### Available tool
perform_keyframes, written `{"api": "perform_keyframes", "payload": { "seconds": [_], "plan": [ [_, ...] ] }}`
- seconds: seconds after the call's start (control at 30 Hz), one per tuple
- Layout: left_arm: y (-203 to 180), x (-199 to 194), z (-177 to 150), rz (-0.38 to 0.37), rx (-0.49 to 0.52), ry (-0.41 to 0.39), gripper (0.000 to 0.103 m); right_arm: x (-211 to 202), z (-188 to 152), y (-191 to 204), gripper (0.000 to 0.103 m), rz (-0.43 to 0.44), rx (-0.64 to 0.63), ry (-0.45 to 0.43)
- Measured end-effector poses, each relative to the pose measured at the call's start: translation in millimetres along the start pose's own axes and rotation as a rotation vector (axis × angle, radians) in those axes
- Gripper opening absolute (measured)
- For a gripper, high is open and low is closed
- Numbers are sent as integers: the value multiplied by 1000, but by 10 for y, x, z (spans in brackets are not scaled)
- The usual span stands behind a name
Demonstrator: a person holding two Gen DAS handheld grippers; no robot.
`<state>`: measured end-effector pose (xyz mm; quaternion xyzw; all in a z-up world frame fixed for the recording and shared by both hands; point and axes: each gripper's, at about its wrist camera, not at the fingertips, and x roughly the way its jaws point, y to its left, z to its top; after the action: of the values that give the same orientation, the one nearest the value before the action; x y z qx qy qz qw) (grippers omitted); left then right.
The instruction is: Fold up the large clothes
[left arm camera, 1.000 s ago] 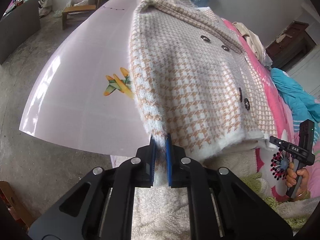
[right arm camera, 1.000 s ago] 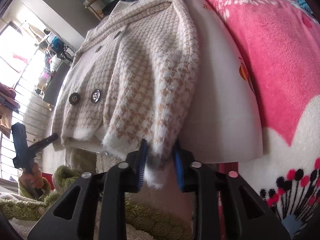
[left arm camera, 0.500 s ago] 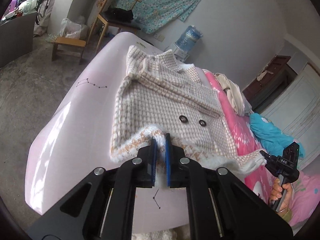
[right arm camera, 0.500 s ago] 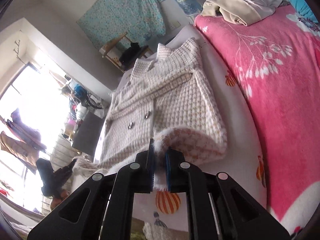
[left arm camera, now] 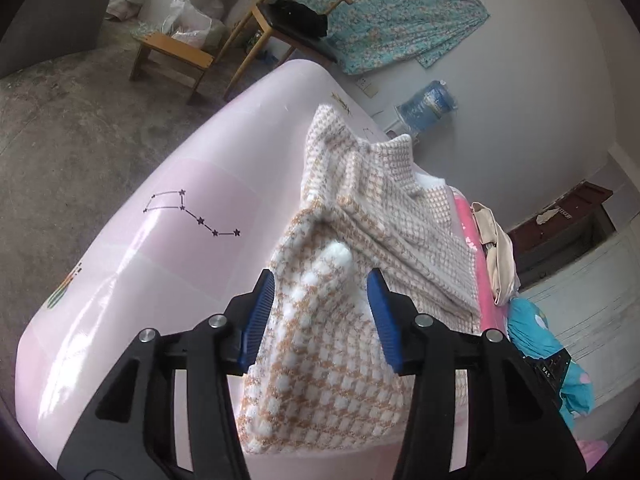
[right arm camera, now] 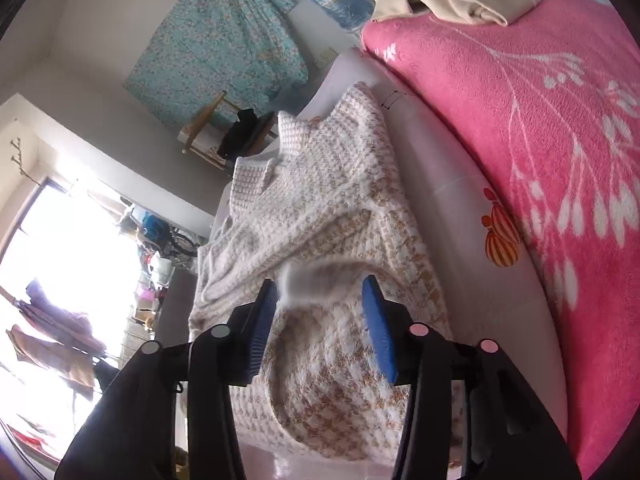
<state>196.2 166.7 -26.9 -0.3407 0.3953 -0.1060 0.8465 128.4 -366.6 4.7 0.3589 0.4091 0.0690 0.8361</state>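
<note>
Both jaws gape wide: the left hand-held gripper (left arm camera: 320, 312) is released, its blue pads either side of the folded checked cardigan (left arm camera: 352, 280), gripping nothing. The right hand-held gripper (right arm camera: 320, 316) is released too. The cardigan (right arm camera: 320, 216) lies doubled over on the pale pink mat (left arm camera: 152, 248), beside the pink blanket (right arm camera: 540, 128).

One mark is readable – "DAS" on the black gripper body (left arm camera: 547, 368) (lower right). Nothing else legible.
</note>
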Motion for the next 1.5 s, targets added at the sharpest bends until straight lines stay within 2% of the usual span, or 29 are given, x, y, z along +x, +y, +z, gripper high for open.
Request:
{"api": "perform_keyframes", "payload": {
  "seconds": [0.1,0.2,0.27,0.33,0.37,0.43,0.47,0.5,0.6,0.73,0.83,0.87,1.07,1.2,1.3,1.37,1.47,1.5],
  "plan": [
    [-225,-88,-73,7,125,-13,44,-86,-69,225,46,-70,-155,-47],
    [-595,-52,-308,-36,297,40,45,-97,-216,559,46,-109,-344,-54],
    [-838,74,-546,-75,400,111,45,23,-408,827,46,-125,-496,0],
    [-1028,221,-802,-63,498,164,44,204,-663,1054,46,-171,-646,64],
    [-1079,308,-918,-47,535,194,45,314,-789,1122,44,-202,-708,101],
    [-1059,529,-1110,47,574,259,45,500,-1012,1118,42,-254,-762,183],
    [-991,642,-1174,89,570,300,45,590,-1083,1051,42,-283,-753,230],
    [-947,626,-1196,76,562,273,45,671,-1129,955,42,-303,-729,280],
    [-894,540,-1164,62,536,264,43,565,-1081,824,42,-268,-636,274],
    [-833,195,-1124,25,509,203,44,244,-1089,813,43,-256,-599,225],
    [-731,-71,-1158,-18,479,190,56,-80,-1114,737,56,-227,-551,199],
    [-663,-123,-1179,-25,454,198,57,-174,-1107,688,60,-226,-527,193],
    [-70,-145,-1238,-23,161,239,58,-438,-1052,206,60,-310,-298,176],
    [246,-61,-1104,-173,-61,188,59,-365,-976,-71,60,-327,-167,125],
    [357,29,-1021,-242,-156,144,59,-257,-894,-169,60,-262,-95,59],
    [338,61,-1000,-230,-174,112,53,-160,-849,-198,60,-231,-54,20],
    [233,102,-1010,-149,-133,71,38,-55,-816,-147,60,-229,-42,-46],
    [203,110,-1005,-113,-114,59,33,-19,-808,-122,56,-239,-48,-61]
  ]
}}
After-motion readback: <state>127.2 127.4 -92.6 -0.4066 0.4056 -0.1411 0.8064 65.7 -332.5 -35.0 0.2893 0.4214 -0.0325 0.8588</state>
